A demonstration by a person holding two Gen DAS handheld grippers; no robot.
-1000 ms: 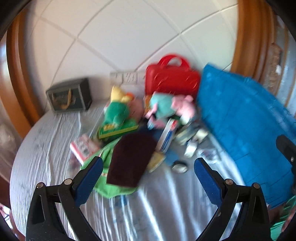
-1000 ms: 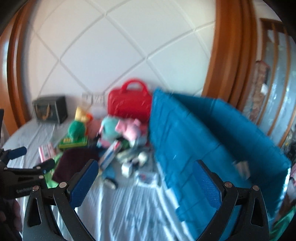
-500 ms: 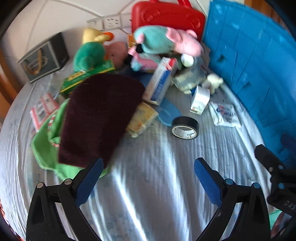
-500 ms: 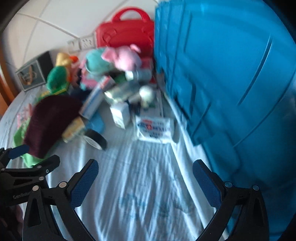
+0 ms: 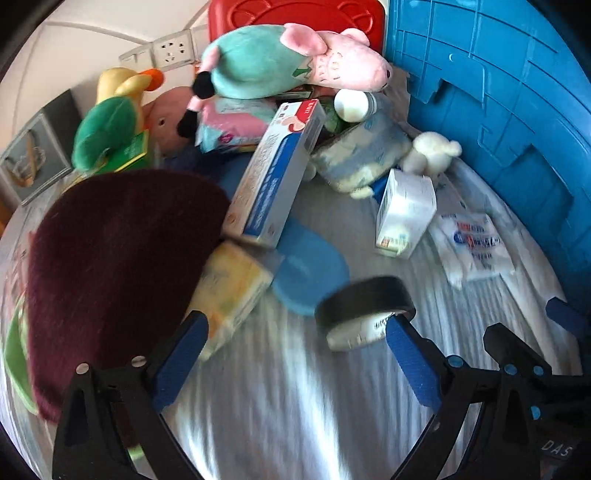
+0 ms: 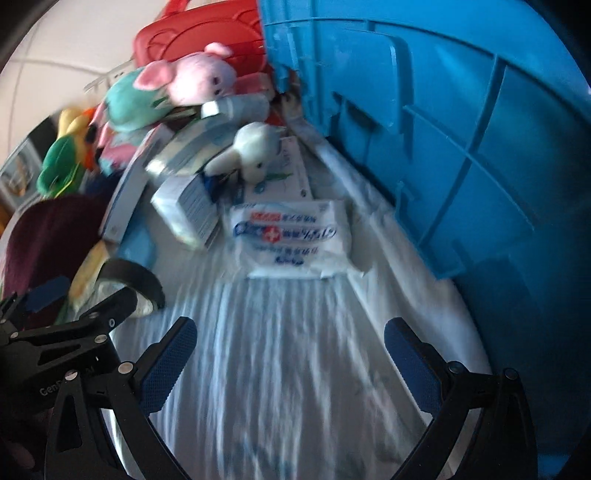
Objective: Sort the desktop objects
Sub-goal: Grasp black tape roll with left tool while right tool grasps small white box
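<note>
A heap of objects lies on the striped cloth. My left gripper (image 5: 295,343) is open and empty; a black tape roll (image 5: 364,308) lies just ahead, by its right finger. Near it are a maroon cloth (image 5: 110,266), a yellow pack (image 5: 232,291), a blue lid (image 5: 310,269) and a long white-blue box (image 5: 277,173). My right gripper (image 6: 291,347) is open and empty, a little short of a white wipes pack (image 6: 291,236). A small white box (image 6: 188,210) and a white plush (image 6: 255,151) lie beyond it.
A big blue plastic crate (image 6: 461,129) stands on the right, also in the left wrist view (image 5: 498,110). A red case (image 5: 295,18), a pink-teal plush (image 5: 295,59) and a green-yellow duck plush (image 5: 110,118) are at the back. A grey box (image 5: 33,158) stands far left.
Both grippers have moved forward and down toward the heap. The tape roll now lies at the left gripper's fingers, and the wipes pack is closer to the right gripper.
</note>
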